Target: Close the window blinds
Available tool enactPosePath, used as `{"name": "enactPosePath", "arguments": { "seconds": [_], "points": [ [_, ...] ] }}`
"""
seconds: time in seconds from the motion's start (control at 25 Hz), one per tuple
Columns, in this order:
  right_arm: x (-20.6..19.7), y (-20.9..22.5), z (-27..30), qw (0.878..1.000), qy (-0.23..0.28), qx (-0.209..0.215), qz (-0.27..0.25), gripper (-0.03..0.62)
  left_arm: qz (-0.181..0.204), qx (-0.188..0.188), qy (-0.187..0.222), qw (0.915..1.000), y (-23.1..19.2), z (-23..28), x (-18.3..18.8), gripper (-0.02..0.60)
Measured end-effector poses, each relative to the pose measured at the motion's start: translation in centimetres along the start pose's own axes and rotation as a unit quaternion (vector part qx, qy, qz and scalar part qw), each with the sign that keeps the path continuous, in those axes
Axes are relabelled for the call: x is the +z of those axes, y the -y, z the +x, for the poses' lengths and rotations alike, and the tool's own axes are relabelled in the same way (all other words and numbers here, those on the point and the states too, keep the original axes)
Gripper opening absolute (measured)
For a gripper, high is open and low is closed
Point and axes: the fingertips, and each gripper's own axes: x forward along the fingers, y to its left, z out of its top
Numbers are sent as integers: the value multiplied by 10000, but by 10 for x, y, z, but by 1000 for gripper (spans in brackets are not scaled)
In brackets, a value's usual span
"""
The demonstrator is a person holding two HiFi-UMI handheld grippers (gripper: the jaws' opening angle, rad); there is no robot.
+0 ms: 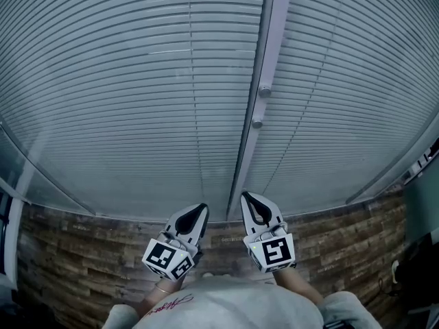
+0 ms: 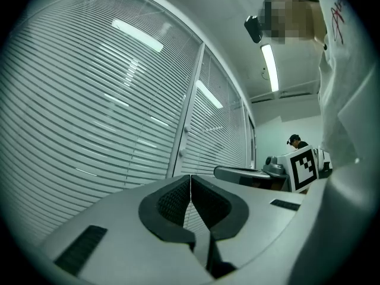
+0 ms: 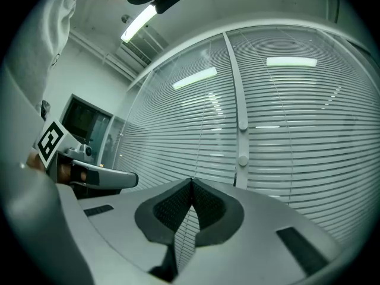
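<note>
Blinds [image 1: 123, 94] down, slats look shut. Left claw [image 1: 199, 212] at 7 o'clock, right claw [image 1: 248, 201] at 5: both pinched closed, empty. Fits task done or final tilt pending.

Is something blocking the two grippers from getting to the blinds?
No object stands between. The left gripper and right gripper, both shut and empty, point at the blinds through open air. Reflected lights hint at a glass pane over them, though I cannot be sure.
</note>
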Motion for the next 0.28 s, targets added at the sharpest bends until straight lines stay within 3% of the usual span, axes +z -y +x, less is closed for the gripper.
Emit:
{"name": "enactPosePath", "arguments": {
  "seconds": [0.28],
  "points": [
    [-1,-5,-1,10000,-8,35,-61,18,-147,-46,-66,9999,5,0,-4,18]
  ]
}}
